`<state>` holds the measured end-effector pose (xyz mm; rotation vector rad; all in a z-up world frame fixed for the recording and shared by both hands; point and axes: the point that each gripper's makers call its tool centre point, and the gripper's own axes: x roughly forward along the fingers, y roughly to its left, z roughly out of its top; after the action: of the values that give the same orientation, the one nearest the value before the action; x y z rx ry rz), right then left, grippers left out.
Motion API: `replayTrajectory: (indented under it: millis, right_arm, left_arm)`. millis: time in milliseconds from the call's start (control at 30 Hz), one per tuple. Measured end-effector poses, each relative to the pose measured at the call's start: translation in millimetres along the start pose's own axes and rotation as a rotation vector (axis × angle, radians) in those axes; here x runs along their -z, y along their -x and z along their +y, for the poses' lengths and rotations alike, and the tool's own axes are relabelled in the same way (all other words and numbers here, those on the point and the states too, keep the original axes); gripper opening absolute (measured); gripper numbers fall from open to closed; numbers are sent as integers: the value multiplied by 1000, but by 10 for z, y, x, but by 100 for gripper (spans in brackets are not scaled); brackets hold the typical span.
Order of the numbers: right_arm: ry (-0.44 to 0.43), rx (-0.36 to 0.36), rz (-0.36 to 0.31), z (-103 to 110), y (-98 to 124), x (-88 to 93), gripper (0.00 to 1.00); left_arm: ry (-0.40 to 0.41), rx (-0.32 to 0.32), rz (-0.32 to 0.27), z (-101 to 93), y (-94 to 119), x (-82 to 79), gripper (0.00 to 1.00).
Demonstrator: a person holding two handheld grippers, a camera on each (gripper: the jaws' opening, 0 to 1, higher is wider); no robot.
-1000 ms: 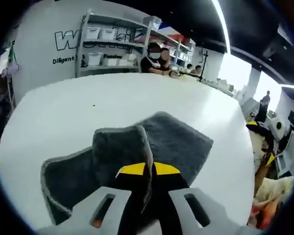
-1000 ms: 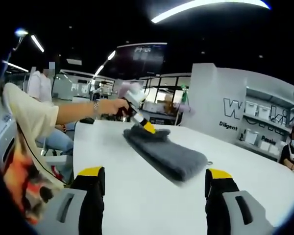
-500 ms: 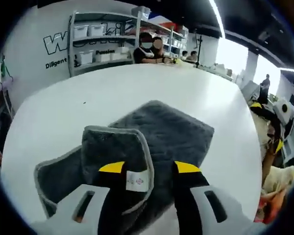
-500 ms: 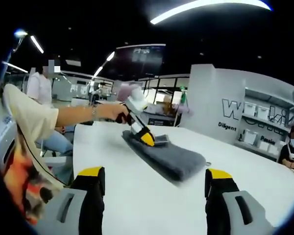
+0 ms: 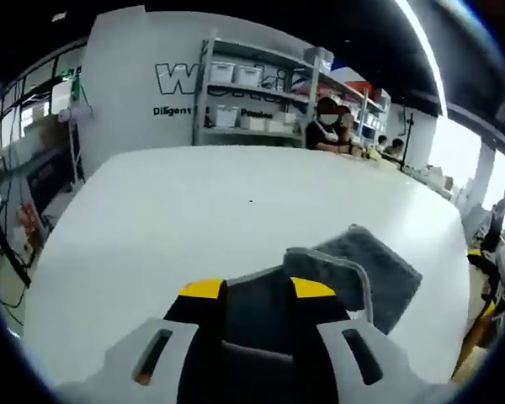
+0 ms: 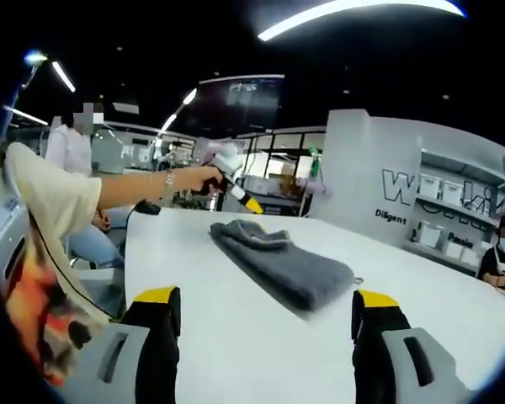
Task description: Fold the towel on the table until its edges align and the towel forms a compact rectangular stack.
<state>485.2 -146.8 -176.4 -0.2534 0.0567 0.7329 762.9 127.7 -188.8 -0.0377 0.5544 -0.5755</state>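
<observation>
A grey towel [image 6: 286, 261] lies folded into a long strip on the white table [image 6: 236, 345], with a small rumpled fold at its left end. My left gripper [image 6: 246, 202], held in a hand, hovers just above and behind that end, clear of the cloth. In the left gripper view its yellow-tipped jaws stand apart: the left gripper [image 5: 257, 290] is open, with the towel [image 5: 358, 265] lying below and to the right. My right gripper [image 6: 265, 296] is wide open low over the table, well short of the towel, holding nothing.
The table [image 5: 168, 210] stretches bare and white beyond the towel. Shelves with white bins [image 5: 252, 93] stand against the far wall, and people [image 5: 328, 118] sit behind the table. A person's arm and pale sleeve [image 6: 59, 202] reach in from the left.
The left gripper opened, let go of the towel's folded end and lifted back off it. The fold now rests on the towel. The right gripper has stayed put.
</observation>
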Motion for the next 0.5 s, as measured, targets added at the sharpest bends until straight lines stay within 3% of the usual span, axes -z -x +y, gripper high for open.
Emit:
replayTrajectory:
  millis: [133,200,333,500]
  right_arm:
    - [-5,1,-1,-10,-1,5,84]
    - [-7,1,1,-9,-4,12,84]
    - [-7,-6,2,6,-15,20,84]
    - [-10,-14,4,14,-29,28,84]
  left_arm:
    - [41,-26,39,227,-11,81,27]
    - [100,1,54,309,-25,131,27]
    - [166,28,64,310,-6,267,27]
    - [185,43,110,301,-57,389,25]
